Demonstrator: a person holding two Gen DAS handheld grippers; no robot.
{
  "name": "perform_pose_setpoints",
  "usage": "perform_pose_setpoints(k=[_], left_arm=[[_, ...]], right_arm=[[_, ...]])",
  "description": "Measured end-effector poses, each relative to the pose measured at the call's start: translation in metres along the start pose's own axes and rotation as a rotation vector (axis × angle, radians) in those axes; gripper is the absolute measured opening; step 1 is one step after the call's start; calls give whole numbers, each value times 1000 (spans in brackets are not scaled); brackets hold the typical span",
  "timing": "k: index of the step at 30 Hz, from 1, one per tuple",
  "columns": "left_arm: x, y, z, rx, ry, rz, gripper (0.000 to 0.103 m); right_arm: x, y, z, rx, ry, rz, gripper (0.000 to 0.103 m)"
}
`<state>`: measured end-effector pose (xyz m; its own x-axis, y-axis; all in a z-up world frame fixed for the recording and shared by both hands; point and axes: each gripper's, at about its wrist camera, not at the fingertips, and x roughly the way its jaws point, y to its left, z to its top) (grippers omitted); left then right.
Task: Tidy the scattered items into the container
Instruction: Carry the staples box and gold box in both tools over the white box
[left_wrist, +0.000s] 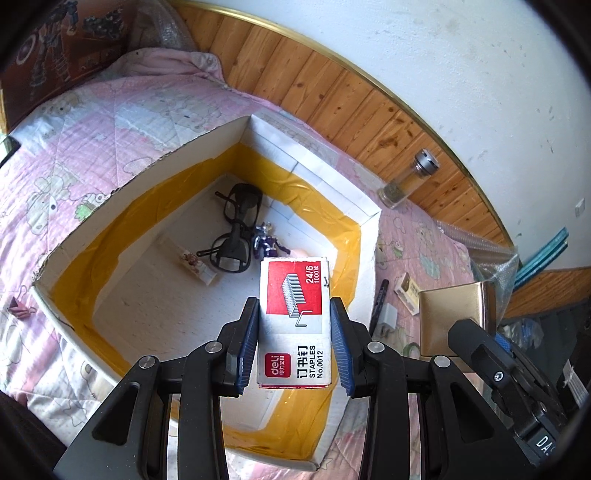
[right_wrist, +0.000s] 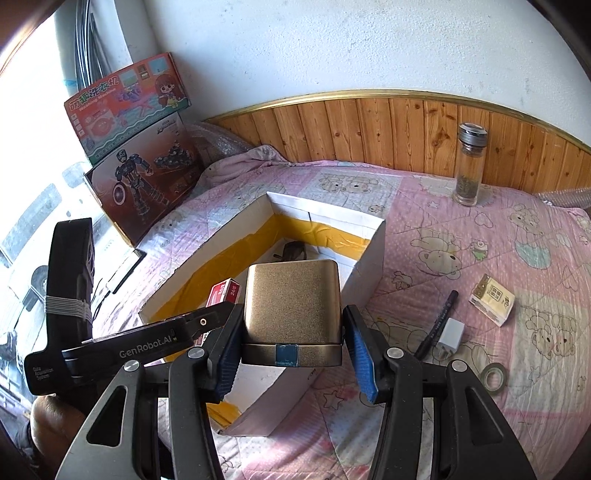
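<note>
A staple box (left_wrist: 294, 321) is gripped between the 2 blue-padded fingers (left_wrist: 246, 341) of the left gripper (left_wrist: 294, 334), its sides pressed by the pads and its red label turned up. It is held above the near part of the open container (left_wrist: 207, 146), a white box lined with yellow tape that rests on the pink quilted bed (left_wrist: 74, 147).

A gold case (right_wrist: 291, 314) is clamped between the fingers (right_wrist: 360, 360) of the right gripper (right_wrist: 291, 356), its far half projecting past the fingertips, over the container's near right wall.

Inside the container, black glasses (left_wrist: 236, 229), a purple figure (left_wrist: 266, 242) and a small patterned packet (left_wrist: 195, 264) are seen on the floor.

Beyond the right wall, a black pen (right_wrist: 437, 321), a white charger (right_wrist: 450, 332), a tape roll (right_wrist: 495, 376) and a small carton (right_wrist: 493, 299) are left on the bed. Farther back, a glass bottle (right_wrist: 468, 166) is stood upright near the wood panelling.
</note>
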<state>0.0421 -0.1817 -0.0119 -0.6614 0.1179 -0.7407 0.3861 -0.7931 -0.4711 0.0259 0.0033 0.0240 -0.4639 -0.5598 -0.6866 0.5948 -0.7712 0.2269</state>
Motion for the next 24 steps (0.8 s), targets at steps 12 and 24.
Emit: perform_pose_setpoints(k=[12, 24], left_arm=[[-5, 33, 15, -44, -2, 63, 38], [10, 39, 45, -19, 23, 96, 38]], right_arm=[[35, 32, 7, -82, 60, 92, 53], [73, 46, 2, -148, 142, 114, 53]])
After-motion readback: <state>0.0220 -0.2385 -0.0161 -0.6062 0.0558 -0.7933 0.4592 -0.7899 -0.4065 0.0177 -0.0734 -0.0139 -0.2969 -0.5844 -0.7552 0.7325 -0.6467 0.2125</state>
